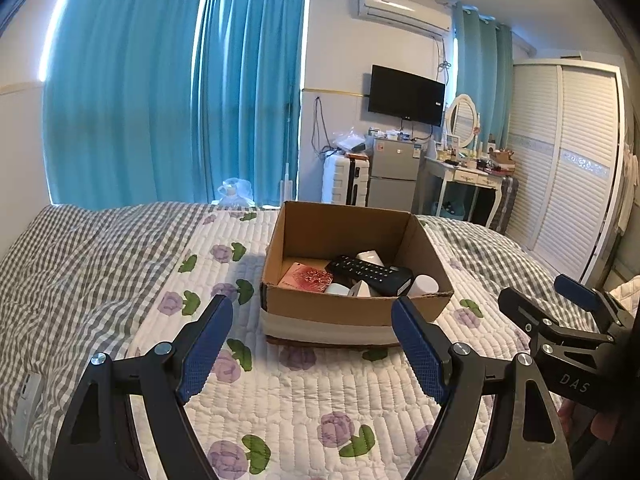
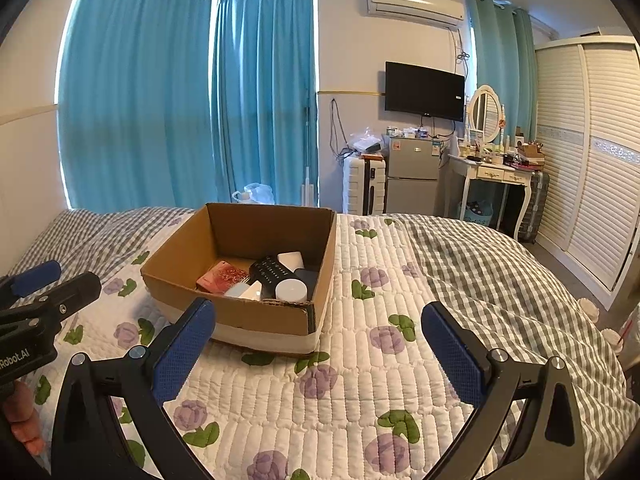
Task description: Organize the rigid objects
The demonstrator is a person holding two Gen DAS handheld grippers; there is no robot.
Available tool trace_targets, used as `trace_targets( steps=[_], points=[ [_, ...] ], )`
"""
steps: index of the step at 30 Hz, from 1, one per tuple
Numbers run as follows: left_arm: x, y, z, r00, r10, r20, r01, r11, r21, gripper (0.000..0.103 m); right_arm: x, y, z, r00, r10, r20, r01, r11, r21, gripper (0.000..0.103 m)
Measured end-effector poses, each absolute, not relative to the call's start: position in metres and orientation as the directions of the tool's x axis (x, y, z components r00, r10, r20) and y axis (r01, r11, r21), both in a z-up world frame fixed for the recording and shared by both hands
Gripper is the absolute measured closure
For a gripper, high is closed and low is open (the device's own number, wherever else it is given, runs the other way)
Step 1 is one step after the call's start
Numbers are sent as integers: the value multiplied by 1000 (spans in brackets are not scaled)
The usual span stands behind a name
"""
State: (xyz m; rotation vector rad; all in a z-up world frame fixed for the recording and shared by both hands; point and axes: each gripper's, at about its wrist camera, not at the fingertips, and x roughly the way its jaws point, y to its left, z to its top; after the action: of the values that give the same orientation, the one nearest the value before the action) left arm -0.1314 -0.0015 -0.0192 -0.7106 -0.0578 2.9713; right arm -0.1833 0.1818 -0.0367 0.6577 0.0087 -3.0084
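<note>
Cardboard, brown and open-topped, forms the box that sits on the white quilted bedspread printed with purple flowers, a pale band running along the bottom of its near wall. Inside it, gathered toward the near right corner, lie a long black remote control, a flat red patterned packet to the left of it, a round white cylinder against the near wall, and a few other small white items heaped around the remote; what exactly these are I cannot tell. The left gripper hangs over the bedspread just short of the box's near wall, its blue-padded fingers spread wide apart with nothing between them. The right gripper hangs to the right of it, likewise spread wide and holding nothing, its left pad in line with the box's near wall. Grey-and-white checked bedding covers the bed on either side, and turquoise curtains hang on the far wall.
</note>
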Motion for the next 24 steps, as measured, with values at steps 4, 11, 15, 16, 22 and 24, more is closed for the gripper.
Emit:
trace_targets(
  steps=[4, 11, 15, 16, 22, 24],
  points=[
    [-132, -1, -19, -886, 95, -453, -77, -995, -57, 19, -184, 182, -37, -908, -51, -417, 55, -998, 0, 0],
    [-132, 0, -22, -886, 101, -453, -88, -995, -51, 19, -185, 181, -39, -907, -53, -418, 56, -998, 4, 0],
    [-133, 0, -22, -885, 104, -454, -90, -995, -53, 19, -185, 180, -40, -905, -54, -422, 57, -998, 5, 0],
    [-132, 0, -22, -886, 103, -452, -88, -995, -54, 19, -186, 181, -40, -905, -53, -423, 57, -998, 5, 0],
    [-133, -1, -22, -884, 108, -455, -91, -994, -58, 19, -187, 182, -41, -902, -56, -427, 54, -998, 17, 0],
    [-132, 0, -23, -882, 109, -458, -92, -994, -59, 19, -186, 182, -41, -902, -54, -428, 52, -999, 15, 0]
  ],
)
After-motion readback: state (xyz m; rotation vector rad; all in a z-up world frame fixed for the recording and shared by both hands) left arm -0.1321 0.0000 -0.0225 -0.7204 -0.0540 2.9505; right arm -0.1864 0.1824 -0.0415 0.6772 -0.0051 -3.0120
